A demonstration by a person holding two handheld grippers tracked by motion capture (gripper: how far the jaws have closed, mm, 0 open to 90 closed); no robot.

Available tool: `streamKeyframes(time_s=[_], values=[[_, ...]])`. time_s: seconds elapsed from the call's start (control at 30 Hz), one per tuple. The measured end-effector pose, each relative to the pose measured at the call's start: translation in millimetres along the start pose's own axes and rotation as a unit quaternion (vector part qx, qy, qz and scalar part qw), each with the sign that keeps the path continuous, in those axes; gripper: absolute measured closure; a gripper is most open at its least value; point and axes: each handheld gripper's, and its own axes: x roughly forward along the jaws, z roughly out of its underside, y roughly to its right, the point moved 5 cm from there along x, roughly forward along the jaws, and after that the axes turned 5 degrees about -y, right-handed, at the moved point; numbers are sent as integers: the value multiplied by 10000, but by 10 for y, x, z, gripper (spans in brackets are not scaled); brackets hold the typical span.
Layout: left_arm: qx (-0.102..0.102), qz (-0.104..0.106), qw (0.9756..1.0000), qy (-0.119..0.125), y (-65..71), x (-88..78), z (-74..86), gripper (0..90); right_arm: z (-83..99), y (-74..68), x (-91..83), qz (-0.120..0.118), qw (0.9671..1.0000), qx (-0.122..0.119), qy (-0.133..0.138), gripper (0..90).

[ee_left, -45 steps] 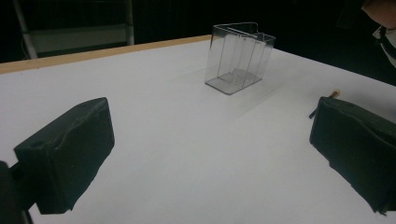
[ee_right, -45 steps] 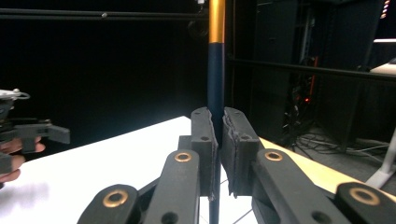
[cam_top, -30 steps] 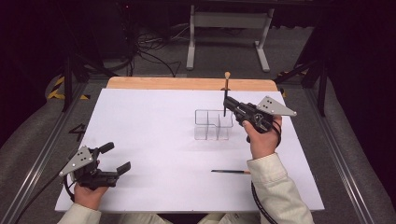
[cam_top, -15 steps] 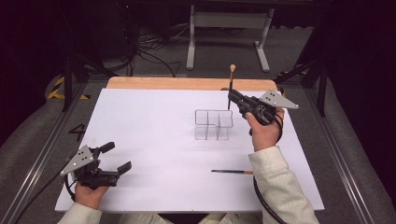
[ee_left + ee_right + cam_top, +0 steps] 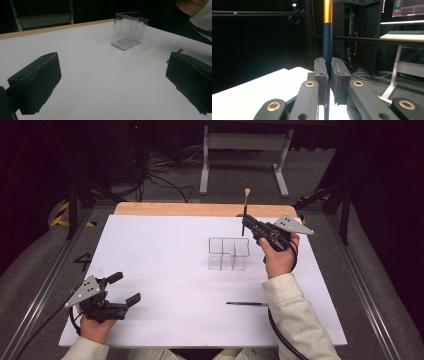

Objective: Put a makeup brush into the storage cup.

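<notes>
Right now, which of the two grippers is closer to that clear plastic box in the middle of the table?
The right. The right gripper, holding a brush upright, hovers just beyond the clear box's far right corner. The left gripper rests open, far off near the table's near left corner.

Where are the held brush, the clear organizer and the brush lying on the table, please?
held brush [image 5: 245, 215]: high view, on its dark handle above the jaws.
clear organizer [image 5: 228, 254]: high view, on its middle divider.
lying brush [image 5: 247, 304]: high view, on mid-handle.
</notes>
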Motion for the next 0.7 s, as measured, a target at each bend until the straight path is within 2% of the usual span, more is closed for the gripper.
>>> streamKeyframes(time_s=[0.7], values=[[-20, 6, 10000, 8, -5, 7, 2, 6, 271, -99, 185, -245, 9994, 146, -199, 837]])
